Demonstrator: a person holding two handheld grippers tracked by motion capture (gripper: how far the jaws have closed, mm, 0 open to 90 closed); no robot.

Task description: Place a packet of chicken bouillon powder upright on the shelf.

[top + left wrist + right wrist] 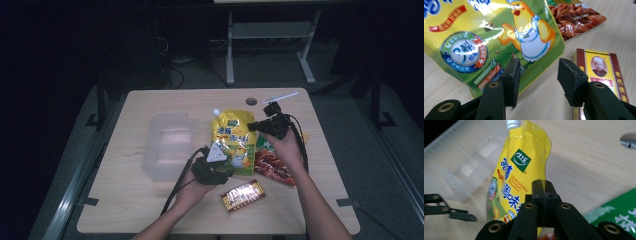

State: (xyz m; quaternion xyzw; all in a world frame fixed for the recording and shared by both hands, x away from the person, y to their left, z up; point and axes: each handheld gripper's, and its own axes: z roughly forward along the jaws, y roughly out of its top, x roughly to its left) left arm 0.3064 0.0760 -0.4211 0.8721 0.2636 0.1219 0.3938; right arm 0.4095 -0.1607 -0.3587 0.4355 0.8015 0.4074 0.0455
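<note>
Right gripper (541,192): jaws together, pinching the side edge of the yellow spouted chicken-bouillon pouch (520,175). In the right gripper view the pouch film runs straight into the seam between the closed jaws, white cap at top centre. Judging by that, the edge grip is there because the pouch is flat and floppy, and a seam is the only thing thin jaws can bite.

Left gripper (537,75): jaws apart, nothing pressed between the pads. In its own view the pouch's lower corner (506,50) sits behind the left jaw and bare table shows in the gap. Looks like a hand-off, with the right carrying the load alone.

High view: pouch (232,135) sits centre frame, tilted, spout end up and away from the person. The left gripper (212,167) is at its lower left, the right gripper (257,126) at its right edge. The clear plastic storage box (167,145) sits just left of the pouch, open side up. Probable destination, which would explain lifting the pouch by its edge so it can swing over the wall.

Count on the light wood table (150,210):
- pouches: 1
- clear boxes: 1
- red-and-green snack packet with reddish food print (272,167), right of the pouch, partly under it: 1
- small red-and-yellow carton with a portrait on it (243,195), lower centre: 1
- grippers: 2
</note>
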